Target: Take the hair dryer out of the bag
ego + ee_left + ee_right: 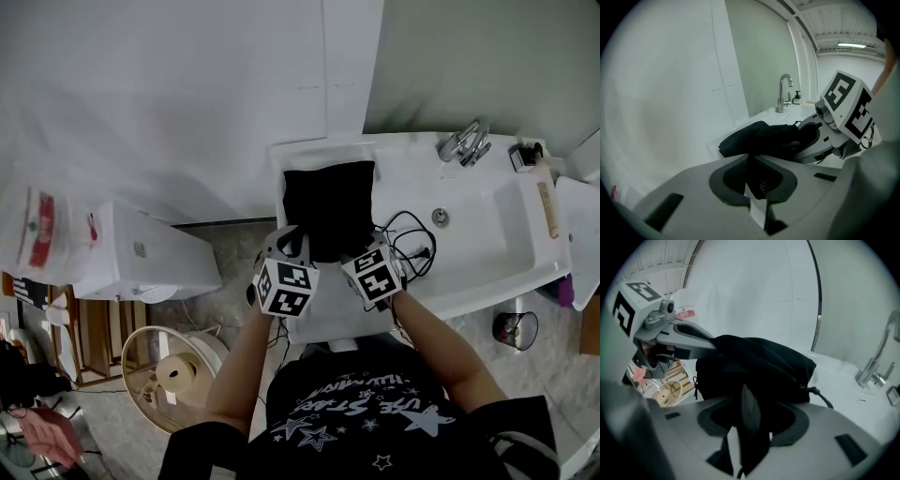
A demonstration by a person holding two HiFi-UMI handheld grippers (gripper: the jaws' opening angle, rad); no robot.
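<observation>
Head view: black bag [328,202] lies on the flat left part of the white sink bench [305,155], just left of the basin [492,239]. Near edge of the bag sits between the two marker cubes. Faucet [466,142] stands at the far rim of the basin. A black cord [412,234] comes out at the bag's right side and loops into the basin. The hair dryer itself is hidden, and only this cord shows.

Left gripper view: left hand-held gripper [754,177] has its jaws brought together, with dark cloth of the bag running into the seam between them. Reads as pinched on the bag's near left edge. The right gripper view agrees, showing this gripper's fingers [705,344] meeting the bag's upper left edge.

Right gripper view: right hand-held gripper [744,420] has its jaws set wide. A bunched fold of the bag's cloth fills the gap from pad to pad and hangs below them. Reads as clamped on the bag at its near right corner. A drawstring end [695,380] dangles at the bag's left.
</observation>
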